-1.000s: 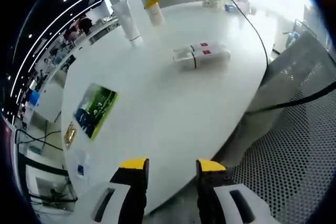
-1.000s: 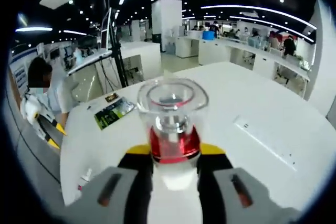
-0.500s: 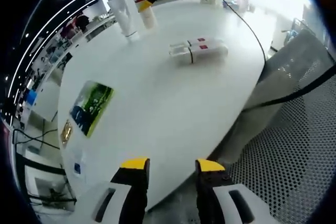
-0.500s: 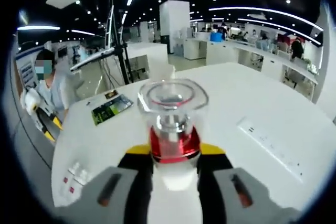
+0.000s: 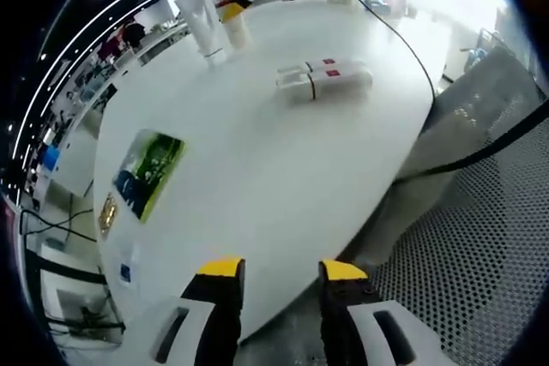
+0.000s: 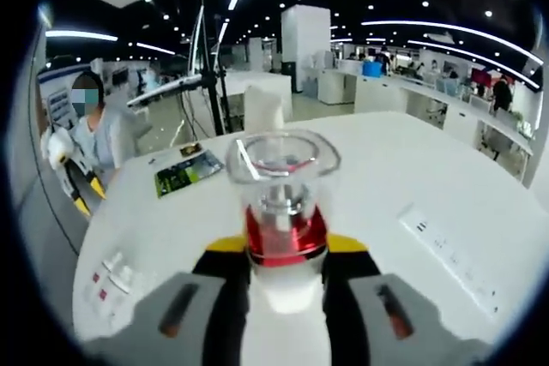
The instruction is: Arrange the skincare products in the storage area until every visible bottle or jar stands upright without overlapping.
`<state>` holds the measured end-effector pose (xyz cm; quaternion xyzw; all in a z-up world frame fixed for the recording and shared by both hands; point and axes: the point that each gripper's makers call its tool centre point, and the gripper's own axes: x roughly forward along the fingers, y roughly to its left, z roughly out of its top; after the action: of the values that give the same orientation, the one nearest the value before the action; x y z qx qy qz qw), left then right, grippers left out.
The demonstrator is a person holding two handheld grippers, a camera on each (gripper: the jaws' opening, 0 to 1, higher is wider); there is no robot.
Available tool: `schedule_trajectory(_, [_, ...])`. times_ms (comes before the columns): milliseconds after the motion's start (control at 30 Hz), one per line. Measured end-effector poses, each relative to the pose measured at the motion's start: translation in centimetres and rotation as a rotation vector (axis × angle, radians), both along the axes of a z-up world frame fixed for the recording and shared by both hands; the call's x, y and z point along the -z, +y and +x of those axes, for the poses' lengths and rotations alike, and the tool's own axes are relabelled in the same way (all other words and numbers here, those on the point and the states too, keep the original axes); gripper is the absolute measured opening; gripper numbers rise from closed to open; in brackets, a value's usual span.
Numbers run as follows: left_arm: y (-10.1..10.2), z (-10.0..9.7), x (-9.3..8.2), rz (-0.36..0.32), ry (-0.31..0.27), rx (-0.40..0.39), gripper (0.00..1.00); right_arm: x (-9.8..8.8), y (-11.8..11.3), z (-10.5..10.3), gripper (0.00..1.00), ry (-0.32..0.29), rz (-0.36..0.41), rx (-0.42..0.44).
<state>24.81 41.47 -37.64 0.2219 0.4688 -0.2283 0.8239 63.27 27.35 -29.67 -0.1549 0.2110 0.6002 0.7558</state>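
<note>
- Right gripper [image 6: 286,250]: jaws closed on one bottle [image 6: 284,212] with clear cap and red collar, cap pointing away along the jaws. In the left gripper view it is held at the far side of the table [image 5: 274,169], just beside the tube [image 5: 202,23].
- Left gripper [image 5: 276,272]: jaws parted, nothing between them, hovering off the near edge of the table.
- Tube, white: one, standing on its cap.
- Lying bottles [image 5: 326,81]: two, white with red labels, side by side and touching, long axes across the table, between the left gripper and the tube (nearer the tube).
- Deciding relation: the lying pair sits ahead of the free left gripper; I judge the right one nearer, but occupied.
- Leaflet [image 5: 151,173]: one, green, well apart from the tube.
</note>
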Motion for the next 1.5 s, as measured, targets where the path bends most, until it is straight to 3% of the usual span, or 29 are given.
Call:
schedule_trajectory(267, [0.0, -0.1, 0.0, 0.002, 0.002, -0.001, 0.35, 0.5, 0.4, -0.4, 0.31, -0.001, -0.004, -0.048])
schedule_trajectory(500, [0.1, 0.0, 0.0, 0.008, -0.001, 0.003, 0.34, 0.6, 0.8, -0.2, 0.31, -0.013, 0.051, -0.071])
schedule_trajectory(733, [0.2, 0.0, 0.1, 0.013, -0.002, 0.008, 0.34, 0.4, 1.5, -0.5, 0.31, -0.058, 0.065, -0.159])
schedule_trajectory(933, [0.2, 0.0, 0.0, 0.015, -0.005, 0.007, 0.34, 0.4, 1.4, -0.4, 0.32, -0.047, 0.072, -0.157])
schedule_trajectory(1033, [0.2, 0.0, 0.0, 0.018, -0.004, 0.009, 0.34, 0.4, 1.4, -0.6, 0.35, -0.016, 0.072, -0.140])
schedule_trajectory(1133, [0.3, 0.1, 0.0, 0.018, -0.008, 0.007, 0.34, 1.1, 1.4, -0.8, 0.53, 0.006, 0.041, -0.112])
schedule_trajectory(1233, [0.3, 0.1, -0.1, 0.018, -0.013, 0.006, 0.34, 1.2, 1.0, -0.9, 0.51, 0.007, 0.029, -0.086])
schedule_trajectory(1433, [0.3, 0.2, -0.2, 0.018, -0.019, 0.011, 0.33, 1.5, -1.5, -1.6, 0.56, 0.105, 0.069, 0.098])
schedule_trajectory(1500, [0.2, 0.2, -0.2, 0.016, -0.022, 0.014, 0.33, 1.7, -2.6, -2.9, 0.60, 0.165, 0.089, 0.183])
